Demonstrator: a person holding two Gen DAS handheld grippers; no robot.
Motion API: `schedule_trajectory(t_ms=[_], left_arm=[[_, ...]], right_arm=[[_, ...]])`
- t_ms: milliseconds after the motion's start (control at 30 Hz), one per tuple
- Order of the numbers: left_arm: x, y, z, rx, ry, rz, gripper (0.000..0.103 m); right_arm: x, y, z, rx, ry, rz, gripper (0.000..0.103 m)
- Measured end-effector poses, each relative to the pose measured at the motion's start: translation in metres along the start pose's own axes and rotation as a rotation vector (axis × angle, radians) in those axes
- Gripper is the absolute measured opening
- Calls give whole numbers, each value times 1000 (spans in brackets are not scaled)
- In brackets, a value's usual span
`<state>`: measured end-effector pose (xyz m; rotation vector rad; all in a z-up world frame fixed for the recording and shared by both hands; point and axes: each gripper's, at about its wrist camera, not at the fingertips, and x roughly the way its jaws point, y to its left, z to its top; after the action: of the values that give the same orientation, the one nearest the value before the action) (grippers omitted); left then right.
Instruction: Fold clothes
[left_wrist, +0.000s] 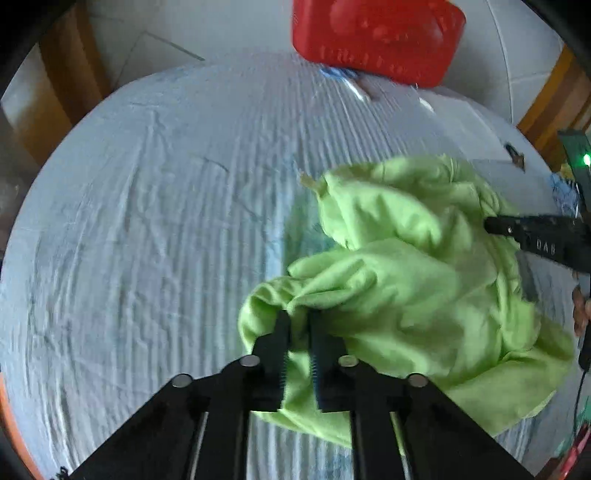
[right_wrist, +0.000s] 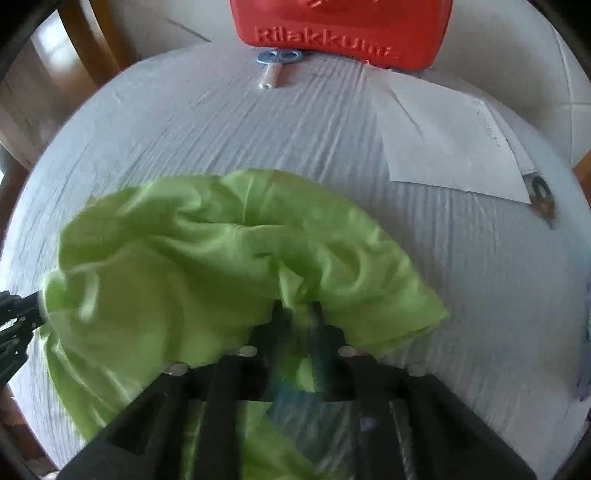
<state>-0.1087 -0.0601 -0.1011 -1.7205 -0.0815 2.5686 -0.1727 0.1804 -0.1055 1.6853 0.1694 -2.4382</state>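
Lime-green garment (left_wrist: 406, 288), thin, soft and matte, crumpled in loose rounded folds on surface (left_wrist: 147, 221) draped with pale blue-grey ribbed, wrinkled cloth; rounded far edge. Bunched toward right-hand half in left wrist view, toward left and centre in right wrist view (right_wrist: 207, 258).

Left tool (left_wrist: 299, 317): 2 black fingers with serrated inner faces, drawn close and pinching gathered fold of garment at near-left edge; 4 round metal pins on black linkage behind.

Right tool (right_wrist: 299, 314): black fingers blurred, tips buried in fabric and close together with bunched fold pinched between them. Seen side-on in left wrist view (left_wrist: 491, 225), tip touching garment at right edge, white lettering on housing.

Red rigid box (right_wrist: 340, 26) with rounded corners at far edge; raised lettering "Rilakkum..." legible only in right wrist view, blurred in left wrist view (left_wrist: 376, 37).

Blue-handled scissors (right_wrist: 277, 61), white sheath on blades, just in front of box; only smeared streak in left wrist view.

White paper sheet (right_wrist: 450, 144), flat, angular, at far right; small dark metal object (right_wrist: 541, 197) at near corner, identity unclear.
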Motion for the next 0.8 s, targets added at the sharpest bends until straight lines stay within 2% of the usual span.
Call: schedule_trajectory(t_ms=[133, 200, 267, 333, 433, 533, 567, 600, 633, 667, 767, 800], left_arm=[[-58, 7, 5, -3, -102, -33, 8], [-85, 7, 1, 24, -149, -32, 8], [-99, 7, -6, 25, -157, -69, 9], [-102, 7, -13, 22, -147, -97, 10], [-92, 16, -19, -12, -88, -128, 16], [-73, 15, -24, -39, -37, -135, 30], [-68, 14, -26, -45, -25, -132, 36], [-66, 13, -25, -49, -25, -134, 41], [-63, 11, -25, -53, -25, -136, 43], [-61, 9, -24, -56, -25, -139, 47], [-60, -1, -9, -47, -46, -145, 52], [-59, -5, -4, -41, -54, -144, 53]], right_arm=[[-63, -20, -15, 60, -127, -13, 10], [-100, -41, -35, 119, -179, -43, 10], [-128, -66, -66, 186, -187, -68, 10], [-142, -81, -95, 229, -163, -121, 10], [-143, -110, -151, 324, -76, -175, 10], [-132, -130, -197, 396, 33, -187, 11], [-129, -134, -207, 410, 57, -188, 17], [-126, -137, -215, 421, 78, -191, 34], [-125, -138, -219, 425, 81, -197, 43], [-128, -137, -220, 419, 67, -205, 57], [-143, -137, -207, 400, -16, -196, 61], [-146, -137, -198, 398, -45, -181, 68]])
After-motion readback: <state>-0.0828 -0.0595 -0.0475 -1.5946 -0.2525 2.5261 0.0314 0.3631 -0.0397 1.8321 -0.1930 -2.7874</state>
